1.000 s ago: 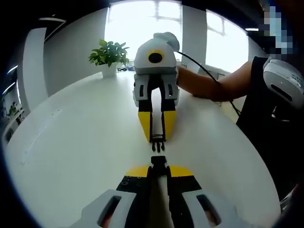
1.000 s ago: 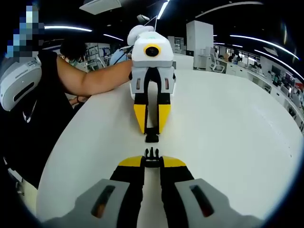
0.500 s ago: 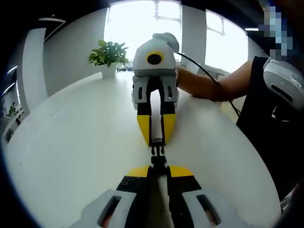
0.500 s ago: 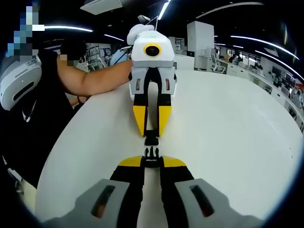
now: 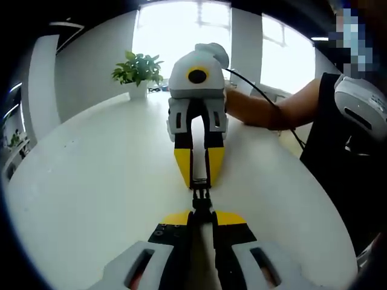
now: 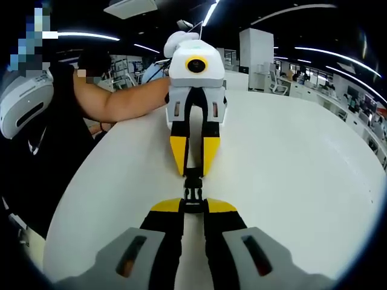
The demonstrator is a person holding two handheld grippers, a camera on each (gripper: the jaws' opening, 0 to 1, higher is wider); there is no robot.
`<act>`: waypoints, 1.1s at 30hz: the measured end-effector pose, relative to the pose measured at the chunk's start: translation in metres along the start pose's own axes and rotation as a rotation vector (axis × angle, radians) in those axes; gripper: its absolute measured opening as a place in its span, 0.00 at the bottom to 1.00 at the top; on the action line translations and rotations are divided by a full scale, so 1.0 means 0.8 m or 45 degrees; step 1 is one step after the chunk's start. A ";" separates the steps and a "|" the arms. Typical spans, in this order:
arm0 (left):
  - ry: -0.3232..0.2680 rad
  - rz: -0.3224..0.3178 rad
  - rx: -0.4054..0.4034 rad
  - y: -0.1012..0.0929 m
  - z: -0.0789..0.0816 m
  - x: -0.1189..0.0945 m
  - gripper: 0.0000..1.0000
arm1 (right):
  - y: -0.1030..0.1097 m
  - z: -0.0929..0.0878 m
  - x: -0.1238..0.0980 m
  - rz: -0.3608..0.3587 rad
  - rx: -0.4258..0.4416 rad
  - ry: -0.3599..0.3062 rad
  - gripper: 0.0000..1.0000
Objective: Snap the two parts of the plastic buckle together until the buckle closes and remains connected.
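the left tool [image 5: 202,212] pinched the socket half [image 5: 202,208]; the right tool [image 6: 193,205] pinched the pronged half [image 6: 193,194]. the small, stiff, light plastic buckle looked best held by its back ends.

White round table [image 5: 91,181], potted plant [image 5: 138,69], bright windows [image 5: 181,27], ceiling strip lights [image 6: 314,51]

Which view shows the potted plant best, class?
The left gripper view: the potted plant stands at the far edge of the white table, leaves and white pot plain against the bright window. The right gripper view looks the other way, towards the office.
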State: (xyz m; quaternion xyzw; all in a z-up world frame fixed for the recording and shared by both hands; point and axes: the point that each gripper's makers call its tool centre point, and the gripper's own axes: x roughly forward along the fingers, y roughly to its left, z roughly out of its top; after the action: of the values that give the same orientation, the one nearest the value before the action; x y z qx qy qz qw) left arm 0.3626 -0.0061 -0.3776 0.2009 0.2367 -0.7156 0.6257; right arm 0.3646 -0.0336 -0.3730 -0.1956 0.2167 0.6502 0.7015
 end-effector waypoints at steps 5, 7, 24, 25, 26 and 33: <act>-0.003 -0.002 0.002 0.000 0.000 -0.001 0.11 | -0.001 0.001 -0.001 -0.005 -0.001 -0.011 0.12; -0.005 -0.004 0.002 0.000 0.000 -0.001 0.11 | -0.001 0.001 -0.001 -0.002 0.004 -0.016 0.12; -0.019 -0.014 0.001 0.002 0.000 0.000 0.11 | 0.002 0.002 0.002 0.015 0.002 -0.030 0.12; -0.020 -0.015 0.002 0.002 0.000 0.001 0.11 | 0.001 0.002 0.003 0.014 0.003 -0.031 0.12; -0.019 -0.015 0.002 0.002 0.000 0.001 0.11 | 0.001 0.002 0.004 0.015 0.004 -0.029 0.12; -0.018 -0.012 0.006 0.002 0.000 0.001 0.11 | 0.000 0.001 0.005 0.009 -0.001 -0.029 0.11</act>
State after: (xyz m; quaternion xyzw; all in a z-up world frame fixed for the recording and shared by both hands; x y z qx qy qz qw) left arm 0.3640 -0.0073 -0.3783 0.1963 0.2316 -0.7203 0.6236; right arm 0.3647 -0.0300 -0.3742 -0.1878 0.2092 0.6549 0.7015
